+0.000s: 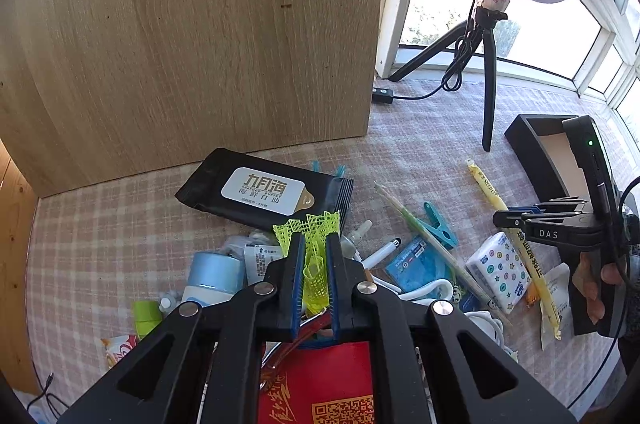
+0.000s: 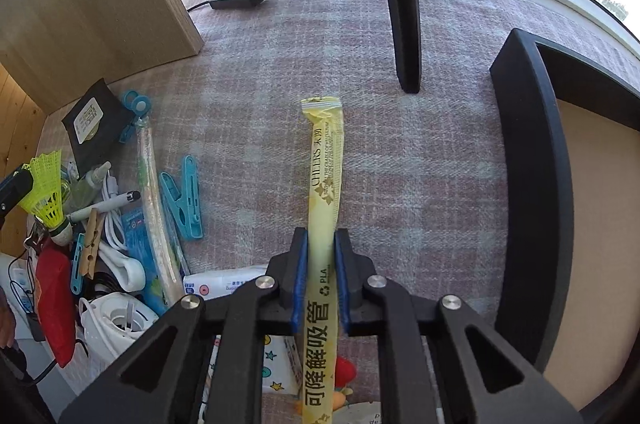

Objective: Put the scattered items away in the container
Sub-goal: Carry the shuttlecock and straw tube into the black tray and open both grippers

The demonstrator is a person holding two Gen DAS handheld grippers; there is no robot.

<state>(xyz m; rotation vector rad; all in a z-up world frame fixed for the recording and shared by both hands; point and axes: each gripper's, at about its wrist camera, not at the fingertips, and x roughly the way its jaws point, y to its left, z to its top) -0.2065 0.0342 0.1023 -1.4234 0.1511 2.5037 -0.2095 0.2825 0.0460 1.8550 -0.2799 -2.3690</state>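
1. Firstly, left wrist view: left gripper (image 1: 313,256) pinches the yellow shuttlecock (image 1: 314,264) above the clutter on the checked cloth (image 1: 120,216); black container (image 1: 538,148) lies far right.
2. Right wrist view: right gripper (image 2: 321,256) clamps the yellow straw packet (image 2: 324,192), held left of the black container (image 2: 532,144).

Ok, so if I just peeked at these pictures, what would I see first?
Probably the bright yellow shuttlecock pinched in the left gripper above a messy pile of little things. Next, the long yellow straw packet held in the right gripper, pointing out over the checked cloth. The black container sits just to its right.
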